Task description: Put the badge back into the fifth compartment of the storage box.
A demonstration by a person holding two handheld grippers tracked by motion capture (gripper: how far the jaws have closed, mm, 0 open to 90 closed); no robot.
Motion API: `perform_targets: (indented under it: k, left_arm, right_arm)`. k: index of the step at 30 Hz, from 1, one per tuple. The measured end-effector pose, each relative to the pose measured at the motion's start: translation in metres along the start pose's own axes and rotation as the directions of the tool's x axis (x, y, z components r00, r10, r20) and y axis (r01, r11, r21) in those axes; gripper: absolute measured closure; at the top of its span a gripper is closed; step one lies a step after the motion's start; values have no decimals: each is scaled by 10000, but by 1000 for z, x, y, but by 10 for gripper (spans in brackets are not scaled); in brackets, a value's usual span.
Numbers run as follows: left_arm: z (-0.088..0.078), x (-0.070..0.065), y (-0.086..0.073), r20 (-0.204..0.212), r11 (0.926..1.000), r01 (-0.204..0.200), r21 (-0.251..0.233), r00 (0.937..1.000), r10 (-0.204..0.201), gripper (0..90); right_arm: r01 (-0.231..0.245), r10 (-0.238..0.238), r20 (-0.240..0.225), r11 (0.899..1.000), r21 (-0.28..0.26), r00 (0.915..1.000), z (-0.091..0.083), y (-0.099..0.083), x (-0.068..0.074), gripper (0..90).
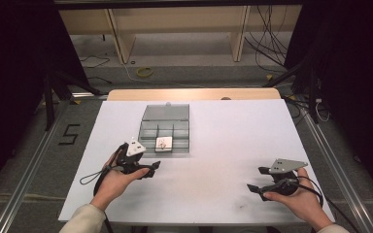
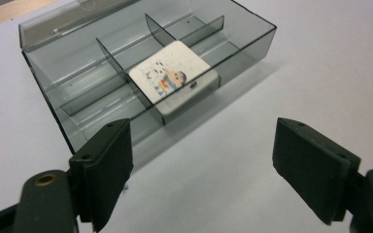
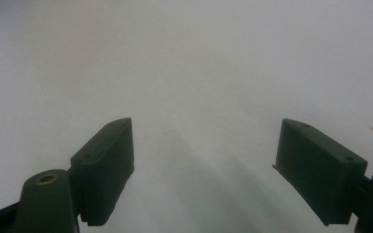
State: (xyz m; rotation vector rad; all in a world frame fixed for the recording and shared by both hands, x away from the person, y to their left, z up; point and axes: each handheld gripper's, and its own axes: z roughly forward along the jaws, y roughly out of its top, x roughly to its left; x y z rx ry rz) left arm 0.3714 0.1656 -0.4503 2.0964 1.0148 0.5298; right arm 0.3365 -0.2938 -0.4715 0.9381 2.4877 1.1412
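Note:
A smoky clear compartment box (image 1: 148, 130) sits with its lid folded back on the white table (image 1: 223, 160), left of centre. In one of its front compartments a small white square tile (image 1: 164, 142) with a cartoon picture lies tilted. My left gripper (image 1: 153, 168) hovers just in front of the box's near left corner, open, with nothing between its jaws. In the left gripper view the box (image 2: 243, 53) and the tile (image 2: 172, 73) lie just beyond the left gripper (image 2: 201, 170). My right gripper (image 1: 256, 178) rests at the front right, open and empty. In its own view the right gripper (image 3: 204, 170) faces bare white table.
The table's far edge is a wooden strip (image 1: 194, 93). Beyond it are a wooden shelf frame (image 1: 126, 39), loose cables (image 1: 267, 48) and a yellow ring (image 1: 144, 72) on the floor. Metal rails (image 1: 34, 160) run along both sides, with a "5" mark (image 1: 69, 134) at the left.

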Motion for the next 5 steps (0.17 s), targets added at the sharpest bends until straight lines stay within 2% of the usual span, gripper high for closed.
perform_targets:
  k: [5]
  left_arm:
    - [0,-4,-3,-1,9998,-193,50,9998,193,201]
  right_arm:
    - [45,-45,-24,10000,-50,10000,0,1,0,220]
